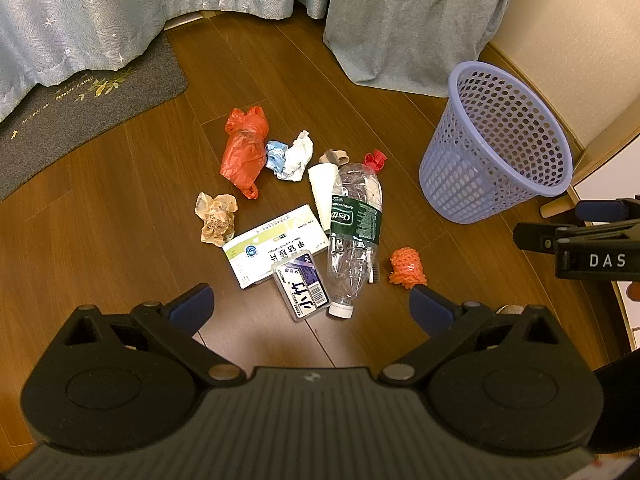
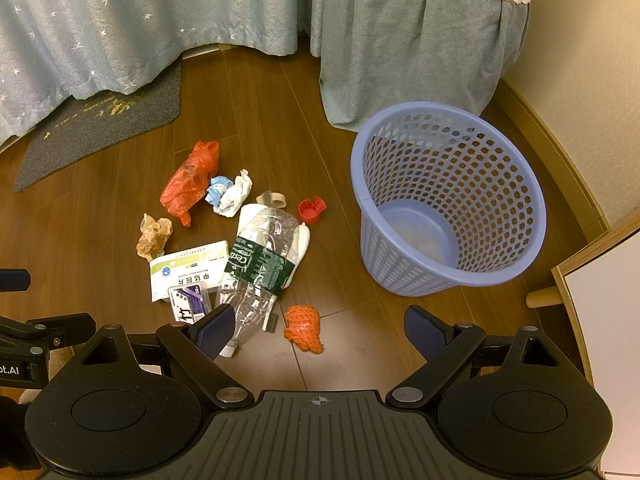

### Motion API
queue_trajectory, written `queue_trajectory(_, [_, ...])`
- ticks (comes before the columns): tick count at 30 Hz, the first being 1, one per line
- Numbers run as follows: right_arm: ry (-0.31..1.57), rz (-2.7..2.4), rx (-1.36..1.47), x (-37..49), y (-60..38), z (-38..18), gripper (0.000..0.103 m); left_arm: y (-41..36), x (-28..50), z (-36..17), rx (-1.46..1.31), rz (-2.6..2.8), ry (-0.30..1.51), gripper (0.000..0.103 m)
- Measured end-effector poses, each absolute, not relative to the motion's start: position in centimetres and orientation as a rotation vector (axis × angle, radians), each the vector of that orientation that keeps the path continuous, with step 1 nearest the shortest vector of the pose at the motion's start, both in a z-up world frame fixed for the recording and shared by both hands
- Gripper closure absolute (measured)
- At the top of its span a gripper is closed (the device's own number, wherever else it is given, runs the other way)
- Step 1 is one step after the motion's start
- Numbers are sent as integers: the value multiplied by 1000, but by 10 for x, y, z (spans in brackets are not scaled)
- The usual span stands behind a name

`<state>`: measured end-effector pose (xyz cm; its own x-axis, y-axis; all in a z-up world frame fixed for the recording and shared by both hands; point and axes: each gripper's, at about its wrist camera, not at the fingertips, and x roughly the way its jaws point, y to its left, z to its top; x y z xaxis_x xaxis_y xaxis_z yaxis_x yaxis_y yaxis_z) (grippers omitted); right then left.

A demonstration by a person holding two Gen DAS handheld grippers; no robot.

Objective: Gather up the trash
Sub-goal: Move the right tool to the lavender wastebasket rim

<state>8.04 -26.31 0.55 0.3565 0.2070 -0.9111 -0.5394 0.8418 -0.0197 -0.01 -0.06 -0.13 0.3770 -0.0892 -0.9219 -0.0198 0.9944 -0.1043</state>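
Both tools, left tool (image 1: 311, 303) and right tool (image 2: 318, 326), hang spread above the floor trash; I'd drop my right onto the orange netting (image 2: 303, 327) first, the basket (image 2: 450, 272) just beside.

Glossy wood floor (image 1: 120, 220); perforated plastic basket (image 2: 500, 184); crumpled clear plastic bottle (image 1: 354, 236).

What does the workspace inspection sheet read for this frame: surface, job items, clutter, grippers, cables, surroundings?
Surface: wooden floor, trash scattered on it.
Job items: crushed bottle, red bag, medicine box, orange mesh, red cap, all on the floor; purple basket upright, nearly empty.
Clutter: grey mat.
Grippers: left gripper and right gripper open, holding nothing.
Cables: nothing seen.
Surroundings: blue curtains, white cabinet.
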Motion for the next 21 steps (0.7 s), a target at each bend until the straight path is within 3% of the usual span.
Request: queue_trajectory(21, [1108, 495, -344, 80, -266, 4, 13, -3, 1, -1, -99, -41, 1172, 1])
